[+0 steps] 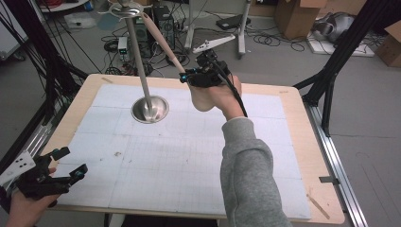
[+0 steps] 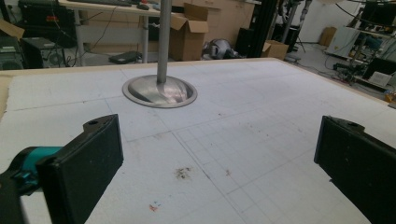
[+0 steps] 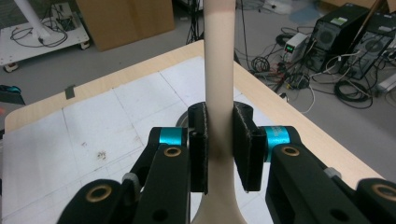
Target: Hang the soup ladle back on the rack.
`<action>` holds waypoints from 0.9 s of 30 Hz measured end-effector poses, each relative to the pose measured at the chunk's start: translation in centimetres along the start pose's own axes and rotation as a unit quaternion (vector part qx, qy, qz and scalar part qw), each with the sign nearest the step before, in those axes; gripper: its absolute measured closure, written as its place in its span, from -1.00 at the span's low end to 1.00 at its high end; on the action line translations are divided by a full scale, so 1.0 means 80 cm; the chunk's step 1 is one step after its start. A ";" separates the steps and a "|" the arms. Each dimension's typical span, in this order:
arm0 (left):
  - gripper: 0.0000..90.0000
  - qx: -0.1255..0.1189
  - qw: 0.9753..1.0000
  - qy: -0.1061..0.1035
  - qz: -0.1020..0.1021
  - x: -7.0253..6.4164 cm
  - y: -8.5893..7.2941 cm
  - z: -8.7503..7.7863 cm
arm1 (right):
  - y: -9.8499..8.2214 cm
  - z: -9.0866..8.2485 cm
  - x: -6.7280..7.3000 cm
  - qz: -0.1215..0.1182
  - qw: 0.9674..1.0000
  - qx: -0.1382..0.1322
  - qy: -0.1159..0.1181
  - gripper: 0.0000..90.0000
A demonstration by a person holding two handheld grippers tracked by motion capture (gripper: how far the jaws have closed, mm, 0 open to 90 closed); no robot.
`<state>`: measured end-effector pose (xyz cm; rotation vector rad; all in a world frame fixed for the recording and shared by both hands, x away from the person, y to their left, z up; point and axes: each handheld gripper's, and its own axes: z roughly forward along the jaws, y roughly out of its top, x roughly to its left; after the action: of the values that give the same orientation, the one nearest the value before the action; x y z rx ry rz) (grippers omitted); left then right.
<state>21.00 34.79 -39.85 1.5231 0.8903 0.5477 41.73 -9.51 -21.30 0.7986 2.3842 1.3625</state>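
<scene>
The right gripper (image 1: 185,75), raised over the far side of the tabletop (image 1: 198,156), clamps its jaws on the handle of a pale shoehorn (image 1: 161,40) whose far end reaches the top disc of a steel stand (image 1: 142,71). To do this well, the hold should stay firm and the handle be guided slowly, so the tip settles on the stand's head without knocking the pole; the round base looks light enough to shift. The right forearm, in a grey sleeve (image 1: 248,179), stretches forward with the wrist cocked up. The left gripper (image 1: 59,170) rests at the near left edge, jaws spread and holding nothing.
</scene>
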 end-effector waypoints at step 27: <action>-0.96 0.007 1.000 0.001 -0.005 0.004 -0.005 -0.001 | -0.011 0.074 0.004 0.015 1.000 -0.009 0.003 0.72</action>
<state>21.03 35.09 -40.24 1.5310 0.9049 0.5378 44.12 -5.50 -25.07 0.8291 2.3716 1.3972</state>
